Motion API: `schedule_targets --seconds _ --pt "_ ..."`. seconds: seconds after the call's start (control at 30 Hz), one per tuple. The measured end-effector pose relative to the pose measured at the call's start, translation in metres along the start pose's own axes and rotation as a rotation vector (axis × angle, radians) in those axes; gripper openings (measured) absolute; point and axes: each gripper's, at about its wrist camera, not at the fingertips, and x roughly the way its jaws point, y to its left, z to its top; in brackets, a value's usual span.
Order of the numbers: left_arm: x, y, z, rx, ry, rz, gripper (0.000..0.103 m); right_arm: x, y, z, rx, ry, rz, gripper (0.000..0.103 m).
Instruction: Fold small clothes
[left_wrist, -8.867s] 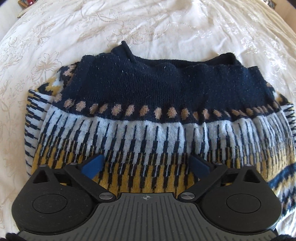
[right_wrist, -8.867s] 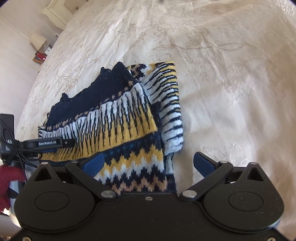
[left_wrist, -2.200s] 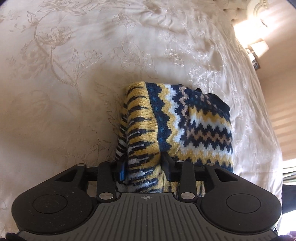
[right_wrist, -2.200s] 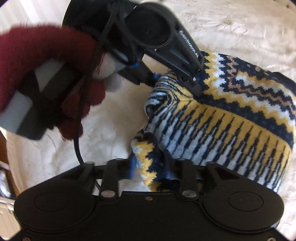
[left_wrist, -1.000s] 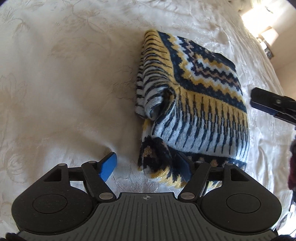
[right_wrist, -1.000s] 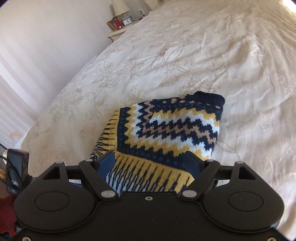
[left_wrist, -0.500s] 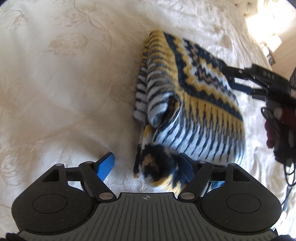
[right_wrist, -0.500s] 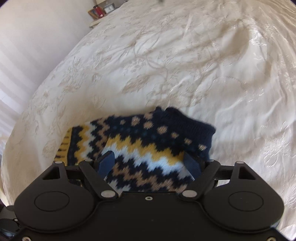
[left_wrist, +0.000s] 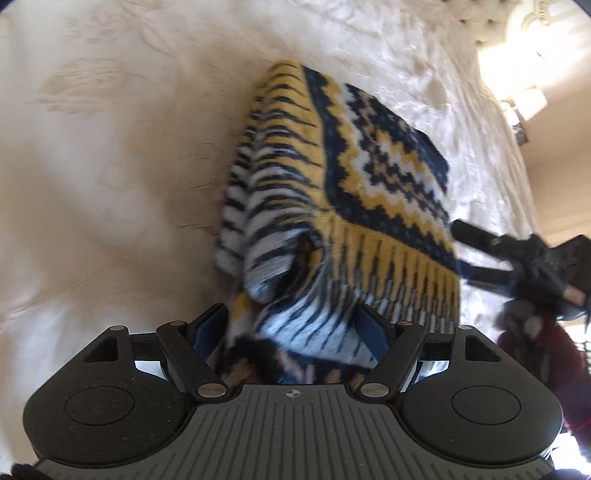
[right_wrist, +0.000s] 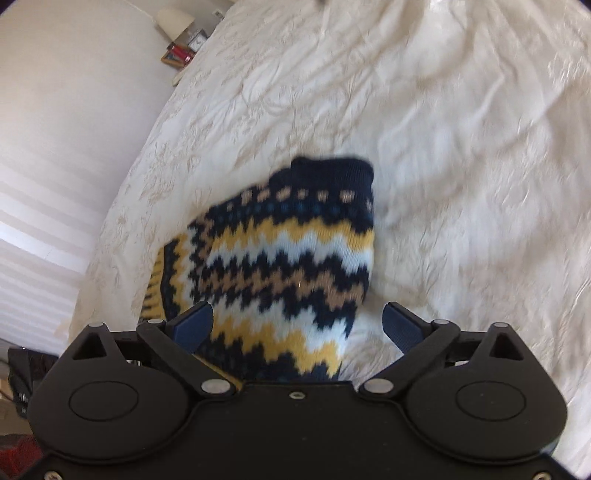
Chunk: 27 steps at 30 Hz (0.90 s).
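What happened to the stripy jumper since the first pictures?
The sweater, first spread wide, got folded into a small bundle. The left gripper and the right gripper both pinched it, then let go; the right jaws have just been opening, sweater between them. It is still on the bedspread.

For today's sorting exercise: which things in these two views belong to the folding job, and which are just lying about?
Part of the job:
- folded patterned sweater
- left gripper, open around the sweater's near end
- right gripper, open, fingers just widened
- bedspread as work surface

Just lying about:
- bedside lamp
- books
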Motion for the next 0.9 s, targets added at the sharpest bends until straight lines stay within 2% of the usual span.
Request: schedule_targets --seconds 0.07,0.2,0.27,0.3,0.33,0.4,0.5,0.6,0.9 --pt "0.008 0.002 0.003 -0.017 0.011 -0.037 0.075 0.009 -0.001 -0.004 0.014 0.021 0.031 0.099" --pt "0.017 0.012 0.003 -0.118 0.016 -0.145 0.074 0.02 0.001 -0.007 0.037 0.032 0.071 0.099" --pt "0.02 0.015 0.004 -0.144 0.038 -0.207 0.068 0.02 0.003 -0.008 0.057 0.036 0.075 0.082" --pt "0.02 0.014 0.003 -0.149 0.049 -0.231 0.058 0.018 0.006 -0.009 0.052 0.041 0.057 0.066" --pt "0.019 0.011 0.002 -0.139 0.053 -0.25 0.056 0.015 0.009 -0.01 0.039 0.04 0.049 0.056" --pt "0.014 -0.001 -0.001 -0.08 0.05 -0.259 0.056 0.006 0.015 -0.012 0.02 0.038 0.048 0.051" --pt "0.007 -0.017 -0.013 -0.032 0.067 -0.281 0.056 -0.013 0.025 -0.017 0.004 0.03 0.031 0.049" --pt "0.003 -0.035 -0.04 -0.007 0.084 -0.29 0.056 -0.036 0.026 -0.031 0.004 0.028 0.007 0.049" --pt "0.005 -0.088 -0.154 -0.005 0.146 -0.304 0.057 -0.122 -0.007 -0.114 0.042 0.071 -0.079 0.051"
